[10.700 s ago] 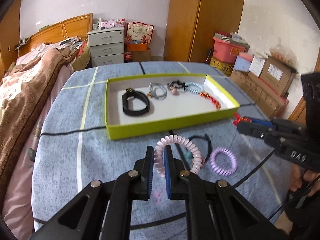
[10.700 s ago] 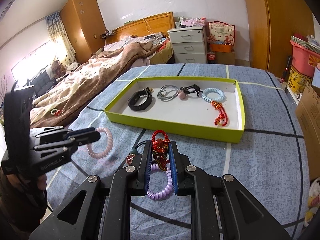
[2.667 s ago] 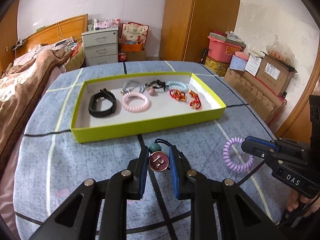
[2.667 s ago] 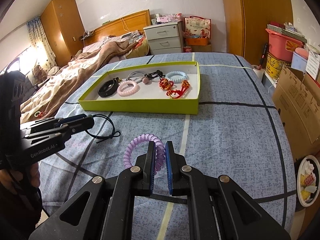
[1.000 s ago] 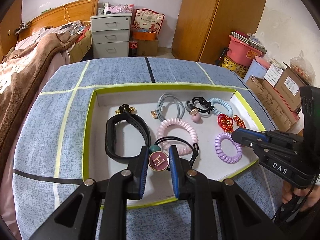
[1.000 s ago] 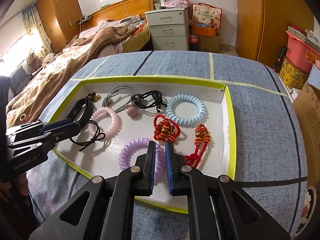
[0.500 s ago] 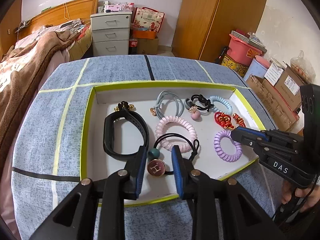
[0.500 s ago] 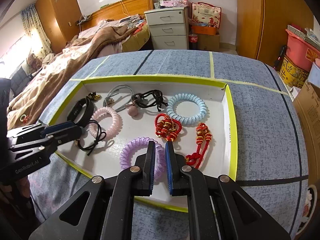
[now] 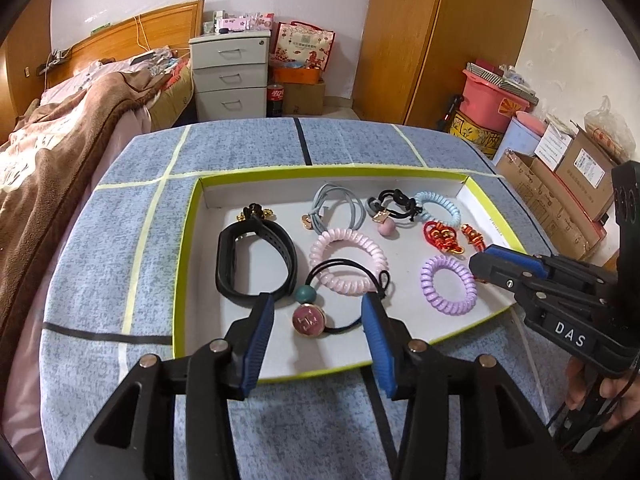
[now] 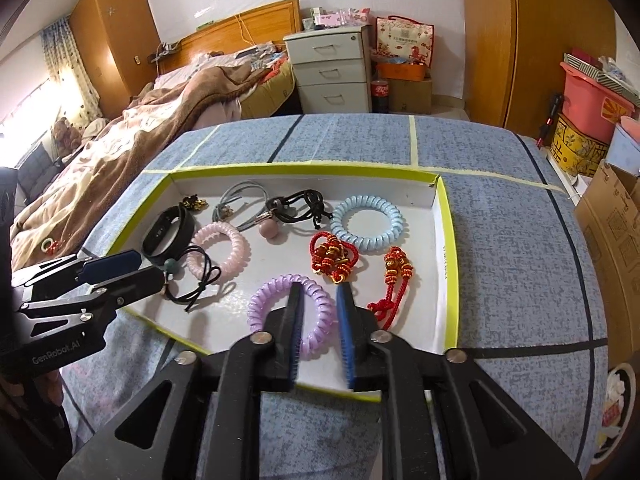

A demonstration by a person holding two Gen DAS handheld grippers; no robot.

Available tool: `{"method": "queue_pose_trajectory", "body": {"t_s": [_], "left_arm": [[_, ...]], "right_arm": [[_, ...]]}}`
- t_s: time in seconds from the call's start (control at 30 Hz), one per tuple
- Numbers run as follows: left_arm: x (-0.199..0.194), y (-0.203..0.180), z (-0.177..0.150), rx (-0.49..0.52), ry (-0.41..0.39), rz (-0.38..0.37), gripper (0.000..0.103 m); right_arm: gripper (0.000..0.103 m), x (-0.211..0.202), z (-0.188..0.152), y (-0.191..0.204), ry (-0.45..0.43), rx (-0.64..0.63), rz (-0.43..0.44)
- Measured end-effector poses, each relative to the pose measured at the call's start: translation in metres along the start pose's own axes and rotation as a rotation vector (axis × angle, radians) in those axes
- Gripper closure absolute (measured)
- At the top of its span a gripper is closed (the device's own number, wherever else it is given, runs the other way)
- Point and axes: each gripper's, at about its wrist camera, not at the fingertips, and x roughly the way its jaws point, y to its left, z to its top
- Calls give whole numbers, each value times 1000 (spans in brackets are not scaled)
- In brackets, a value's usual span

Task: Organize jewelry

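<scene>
Landmark: green-rimmed tray (image 9: 182, 240) sitting on the bench (image 9: 120, 240), which has a blue cloth over it.

Left claw (image 9: 318, 312): spread wide apart, gripping nothing, hanging over the tray's near edge.

Black hair tie with pink charm (image 9: 308, 320): lying flat on the tray floor, right between the left claw's fingers (image 9: 260, 320) but not pinched by either one. Its loop overlaps the pink coil band (image 9: 348, 260).

Right claw (image 10: 318, 312): also apart, a narrower gap, over the tray's near side.

Purple coil band (image 10: 280, 296): resting in the tray. The right claw's left finger crosses over the ring; can't tell if it's touching.

Black strap (image 9: 252, 260): toward the tray's left side, just beside the pink coil.

Far end of tray: grey ties (image 9: 336, 208), a black tie with a pink ball (image 9: 386, 228), and a light blue coil (image 10: 368, 224).

Red knot charms (image 10: 332, 260): inside the tray between the blue coil and the purple one.
</scene>
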Motion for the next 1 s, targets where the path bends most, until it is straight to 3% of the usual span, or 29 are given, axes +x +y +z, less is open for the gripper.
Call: {"method": "queue_pose_trajectory", "body": {"t_s": [0.03,0.1,0.2,0.6,1.0], "left_arm": [[-3,-1,-1,-6,-3,2,54],[-9,-3,-3,-16,-13,17,53],[-21,-3,-10,-34,-38,21,51],[-55,-16,-41,-41,-115,196,51],[-68,-21,-55,-55,-128,193,51]], "right_arm": [[65,-4,-1,1,-8,1,5],[59,-12,-4,4,-25,1,9],[59,-25,-10,8,-53,6,0],[59,-67,-43,33,-136,18,-36],[59,-76,-56,52,-142,-7,-38]]}}
